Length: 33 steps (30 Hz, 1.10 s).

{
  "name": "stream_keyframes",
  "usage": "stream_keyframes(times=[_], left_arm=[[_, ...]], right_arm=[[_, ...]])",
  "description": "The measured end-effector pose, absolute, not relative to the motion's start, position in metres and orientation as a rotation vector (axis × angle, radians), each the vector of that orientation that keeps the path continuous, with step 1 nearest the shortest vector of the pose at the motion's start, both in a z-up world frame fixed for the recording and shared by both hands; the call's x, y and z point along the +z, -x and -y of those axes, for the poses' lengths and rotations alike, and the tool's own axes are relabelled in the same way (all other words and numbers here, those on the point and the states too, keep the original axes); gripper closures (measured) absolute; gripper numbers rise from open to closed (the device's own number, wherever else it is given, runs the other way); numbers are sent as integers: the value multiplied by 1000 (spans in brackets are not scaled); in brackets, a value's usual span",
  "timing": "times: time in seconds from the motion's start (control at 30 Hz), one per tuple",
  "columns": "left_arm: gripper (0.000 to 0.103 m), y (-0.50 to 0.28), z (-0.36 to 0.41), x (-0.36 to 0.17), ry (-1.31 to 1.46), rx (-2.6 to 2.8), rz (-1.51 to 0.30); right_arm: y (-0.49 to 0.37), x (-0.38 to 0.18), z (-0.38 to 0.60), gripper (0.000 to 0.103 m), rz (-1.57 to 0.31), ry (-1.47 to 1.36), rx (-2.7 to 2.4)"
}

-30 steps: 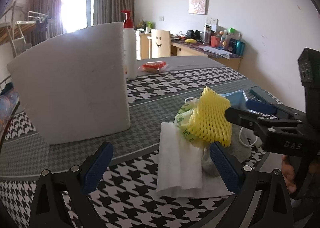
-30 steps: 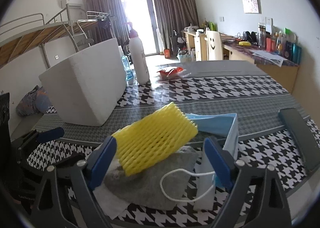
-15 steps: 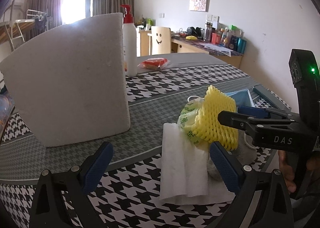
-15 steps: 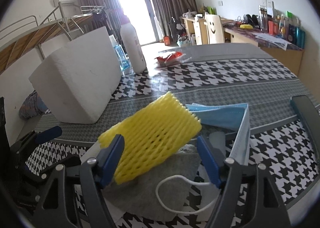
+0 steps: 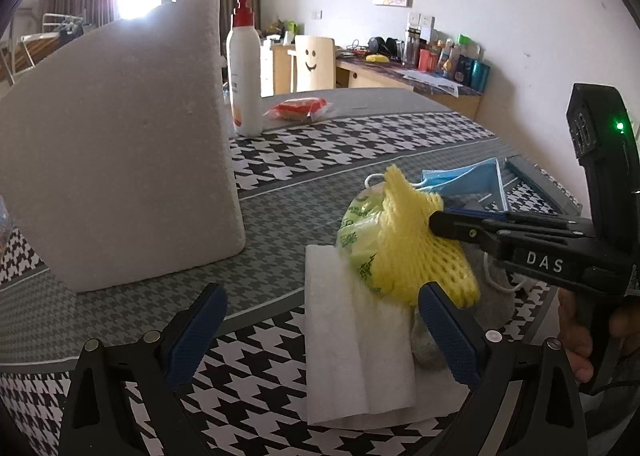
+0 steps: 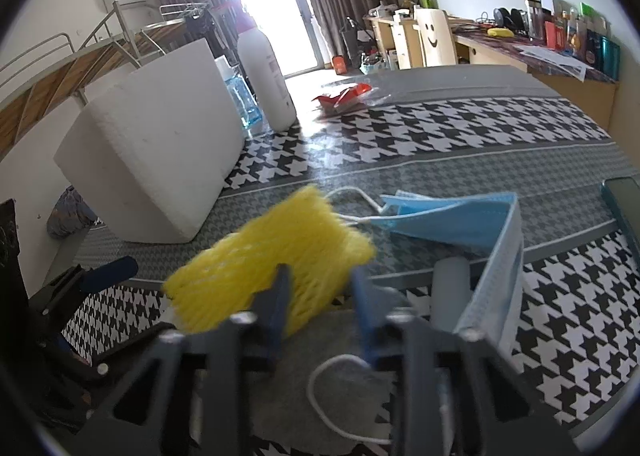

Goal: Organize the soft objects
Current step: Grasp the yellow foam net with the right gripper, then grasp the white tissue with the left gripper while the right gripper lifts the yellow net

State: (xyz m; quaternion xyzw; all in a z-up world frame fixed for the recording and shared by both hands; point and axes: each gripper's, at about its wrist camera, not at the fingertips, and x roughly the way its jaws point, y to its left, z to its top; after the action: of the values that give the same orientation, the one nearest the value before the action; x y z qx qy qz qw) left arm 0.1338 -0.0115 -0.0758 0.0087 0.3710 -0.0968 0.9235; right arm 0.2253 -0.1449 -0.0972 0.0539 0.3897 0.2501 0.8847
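Observation:
A yellow foam net sleeve (image 6: 276,252) lies on a pile of soft things near the table's front edge; it also shows in the left wrist view (image 5: 416,240). My right gripper (image 6: 318,292) is shut on its near end; from the left wrist view it reaches in from the right (image 5: 440,221). Under the sleeve lie a green-printed plastic bag (image 5: 360,236), a folded white tissue (image 5: 352,336), a grey cloth (image 6: 320,360) and a blue face mask (image 6: 452,219). My left gripper (image 5: 320,332) is open and empty, in front of the tissue.
A big white foam block (image 5: 120,159) stands on the left of the houndstooth table (image 5: 340,147). Behind it are a white pump bottle (image 5: 244,79) and a red snack packet (image 5: 300,109). A dark flat object (image 6: 624,207) lies at the right edge.
My right gripper has closed from wide open onto the yellow foam sleeve, which has tilted. The left gripper stays open and has hardly moved.

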Motion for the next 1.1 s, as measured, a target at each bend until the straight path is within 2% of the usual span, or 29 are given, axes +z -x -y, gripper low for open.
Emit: stream_keyframes(times=[0.07,0.23,0.5,0.6,0.73,0.77,0.87,0.93,1.0,1.03,1.07,1.1], left_arm=[[7,-136,12,-78,-15,-201,-774],[13,-138,13,-79,-7,-217,-788],[44,-144,13,-86,11,-242,-840],[53,-146,15,-90,9,-252,-865],[57,-146,20,-92,-25,-247,-874],[61,-146,21,-92,-32,-248,-874],[86,-145,25,-93,-53,-258,-879],[94,-144,26,-93,-53,-276,-881],[99,-144,27,-93,-55,-287,-880],[99,-144,27,-93,-54,-287,-877],[99,-143,27,-93,-48,-289,-876],[99,-142,27,-93,-42,-295,-874]], right_arm=[[-226,-98,146,87,-810,-113,518],[-219,-84,150,93,-756,-118,525],[-209,-61,158,94,-676,-120,512],[-208,-57,162,94,-658,-125,500],[-207,-55,166,94,-642,-125,481],[-207,-55,167,94,-642,-125,478],[-208,-59,163,94,-655,-99,474],[-207,-61,163,93,-651,-101,473],[-208,-63,161,88,-663,-85,465],[-208,-63,160,76,-665,-73,455],[-207,-64,157,55,-658,-54,449],[-205,-64,157,43,-648,-48,446]])
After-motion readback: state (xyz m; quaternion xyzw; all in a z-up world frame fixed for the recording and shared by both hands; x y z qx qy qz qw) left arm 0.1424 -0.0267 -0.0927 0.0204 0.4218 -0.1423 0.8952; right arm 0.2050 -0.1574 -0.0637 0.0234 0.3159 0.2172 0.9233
